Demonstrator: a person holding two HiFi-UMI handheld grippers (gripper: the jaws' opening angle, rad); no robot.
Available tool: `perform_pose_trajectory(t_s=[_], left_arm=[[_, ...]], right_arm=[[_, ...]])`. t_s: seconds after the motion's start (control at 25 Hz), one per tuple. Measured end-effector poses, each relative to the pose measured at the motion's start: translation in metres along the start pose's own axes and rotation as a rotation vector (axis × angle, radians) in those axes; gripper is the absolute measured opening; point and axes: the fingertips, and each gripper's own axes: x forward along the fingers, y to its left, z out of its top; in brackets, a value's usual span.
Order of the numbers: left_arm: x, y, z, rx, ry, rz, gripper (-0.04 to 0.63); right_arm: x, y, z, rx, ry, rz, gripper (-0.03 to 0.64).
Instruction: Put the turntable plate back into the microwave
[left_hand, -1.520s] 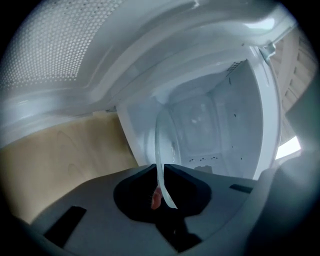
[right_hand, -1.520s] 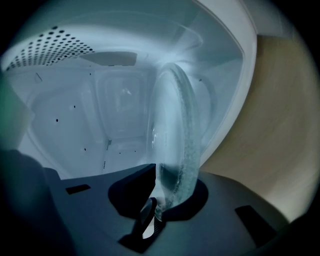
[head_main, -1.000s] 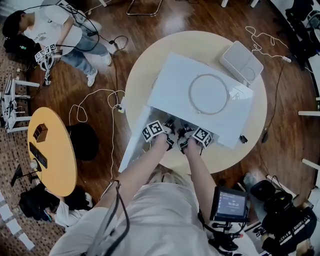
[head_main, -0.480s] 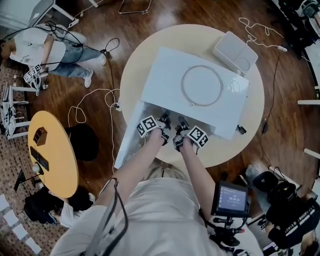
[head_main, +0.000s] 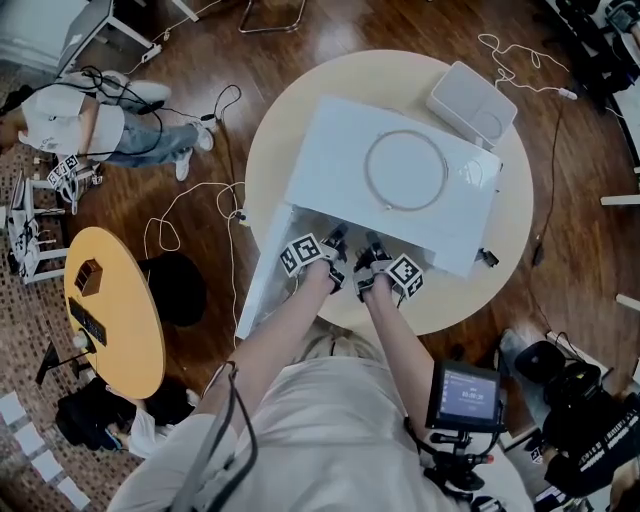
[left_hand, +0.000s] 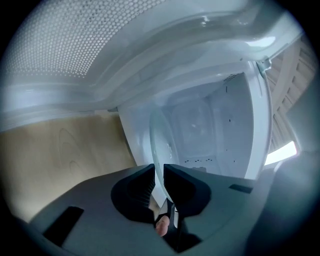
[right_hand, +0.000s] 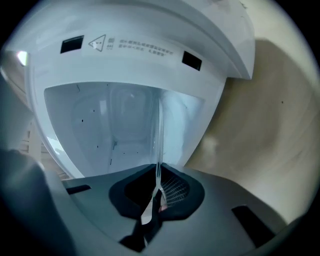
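A white microwave (head_main: 335, 150) stands on a round wooden table (head_main: 485, 265) with its door (head_main: 262, 280) swung open to the left. Both grippers sit side by side at its open front. My left gripper (head_main: 335, 242) (left_hand: 158, 167) is shut on the rim of the clear glass turntable plate (left_hand: 159, 137), which reaches edge-on into the white cavity (left_hand: 210, 125). My right gripper (head_main: 372, 248) (right_hand: 158, 172) is shut on the same plate (right_hand: 160, 132), its pads on the thin rim. In the head view the microwave's top hides the plate.
A thin ring (head_main: 405, 170) lies on top of the microwave. A white box (head_main: 472, 102) sits on the table behind it. A small orange table (head_main: 105, 310) stands at the left, with cables on the wooden floor and a seated person (head_main: 85, 110) at the upper left.
Both grippers stay at the microwave's open front, with hardly any shift. The person at the upper left has moved in the picture.
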Motion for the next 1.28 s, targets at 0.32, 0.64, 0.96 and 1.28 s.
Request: perform_pose_trajectory(t_s=[0.32,0.64,0.96,1.28], left_arm=[[-0.006,-0.009,-0.008,0.088,0.03,-0.008,0.054],[-0.027,-0.005,-0.025,0.159,0.055,0.026,0.054],[-0.055,-0.007,-0.051,0.246,0.094,0.043,0.054],[-0.071,-0.017,-0.06,0.299,0.126,0.017,0.054]], right_arm=[[0.0,0.001,0.003,0.068,-0.04,0.028,0.032],[0.008,0.011,0.016,0.093,-0.073,0.054,0.032],[0.006,0.017,0.013,0.107,-0.075,0.093,0.034],[0.002,0.033,0.013,0.105,-0.103,0.126,0.034]])
